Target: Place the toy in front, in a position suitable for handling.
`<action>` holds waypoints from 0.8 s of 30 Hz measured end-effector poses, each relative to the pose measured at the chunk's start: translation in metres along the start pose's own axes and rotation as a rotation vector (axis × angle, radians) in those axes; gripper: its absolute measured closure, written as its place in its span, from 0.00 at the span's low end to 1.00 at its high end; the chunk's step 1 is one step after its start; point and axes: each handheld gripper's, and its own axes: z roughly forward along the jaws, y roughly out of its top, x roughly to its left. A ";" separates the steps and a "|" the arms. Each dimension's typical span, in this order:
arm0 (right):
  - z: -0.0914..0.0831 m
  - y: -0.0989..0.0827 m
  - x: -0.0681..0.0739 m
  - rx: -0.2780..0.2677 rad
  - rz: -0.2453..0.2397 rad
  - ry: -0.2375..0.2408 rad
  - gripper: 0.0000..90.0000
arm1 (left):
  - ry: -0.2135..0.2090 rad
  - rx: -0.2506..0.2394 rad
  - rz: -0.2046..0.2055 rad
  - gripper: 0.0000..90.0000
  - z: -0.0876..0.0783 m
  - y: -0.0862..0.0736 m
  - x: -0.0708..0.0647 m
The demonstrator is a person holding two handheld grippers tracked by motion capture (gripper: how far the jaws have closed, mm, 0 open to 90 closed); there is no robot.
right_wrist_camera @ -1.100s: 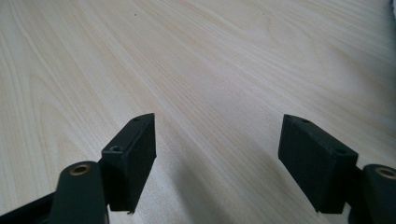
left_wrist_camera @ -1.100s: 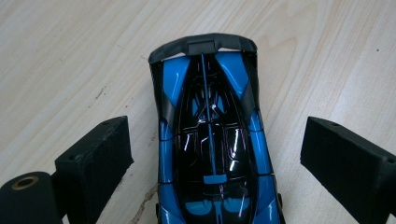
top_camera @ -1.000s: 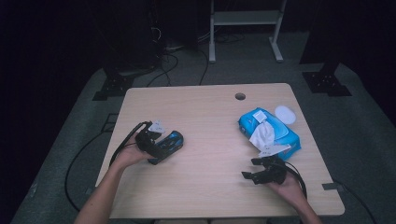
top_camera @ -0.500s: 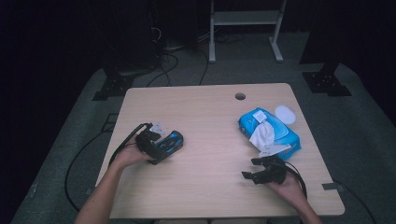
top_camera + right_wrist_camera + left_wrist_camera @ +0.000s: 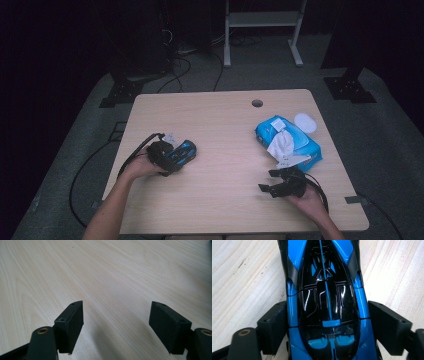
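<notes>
On the pale wooden table (image 5: 220, 150), the left gripper (image 5: 325, 325) has just been closing its jaws on the blue toy car (image 5: 324, 290), pads now at its sides. Next, I judge, a firm lift. The right gripper (image 5: 116, 322) gapes empty.

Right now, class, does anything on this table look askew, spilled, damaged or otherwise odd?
Only the blue wet-wipes pack at the right: its round lid is open and a wipe sticks out crumpled. The blue toy car looks undamaged and nothing is spilled.
</notes>
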 end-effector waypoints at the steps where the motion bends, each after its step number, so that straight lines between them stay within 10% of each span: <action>1: 0.000 0.000 0.000 0.000 0.000 0.000 0.30 | 0.000 0.000 0.000 0.24 0.000 0.000 0.000; 24: 0.000 0.001 0.001 -0.003 0.000 -0.001 0.30 | 0.049 0.057 0.016 0.28 -0.001 0.009 -0.004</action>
